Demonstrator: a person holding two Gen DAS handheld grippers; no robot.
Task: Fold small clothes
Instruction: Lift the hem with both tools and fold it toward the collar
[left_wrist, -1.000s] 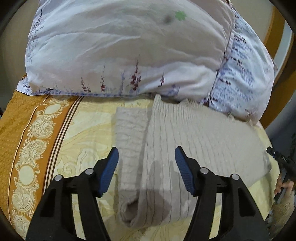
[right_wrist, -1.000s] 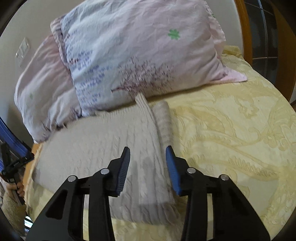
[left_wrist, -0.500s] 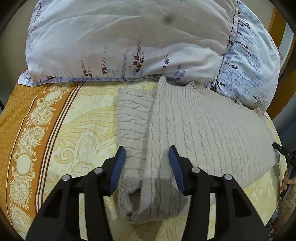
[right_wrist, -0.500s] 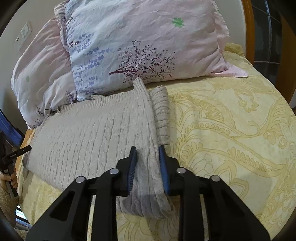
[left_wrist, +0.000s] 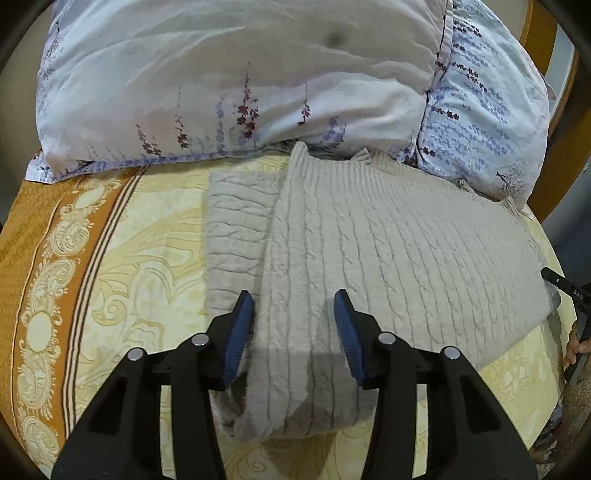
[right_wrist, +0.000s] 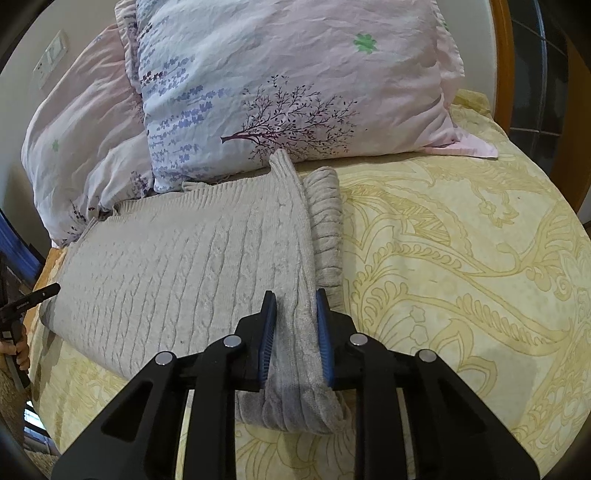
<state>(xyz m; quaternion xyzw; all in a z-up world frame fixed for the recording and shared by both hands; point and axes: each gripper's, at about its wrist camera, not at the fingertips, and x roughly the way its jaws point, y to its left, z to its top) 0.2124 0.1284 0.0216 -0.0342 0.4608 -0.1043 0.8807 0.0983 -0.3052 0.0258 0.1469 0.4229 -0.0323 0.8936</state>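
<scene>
Sweater ends gripped for folding
The right gripper (right_wrist: 293, 325) is clamped on the sweater (right_wrist: 177, 258); the left gripper (left_wrist: 293, 332), closing, straddles its end, and both layers should be caught.

Bedroom: pillows (right_wrist: 288, 85), patterned bedspread (right_wrist: 461, 258)

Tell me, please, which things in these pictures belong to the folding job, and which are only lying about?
Belong to the job:
- beige cable-knit sweater, partly folded on the bed
- right tongs, closed on the sweater's edge
- left tongs, pads either side of a fold, not pressing

Just lying about:
- two floral pillows
- yellow patterned bedspread
- wall switch plate
</scene>
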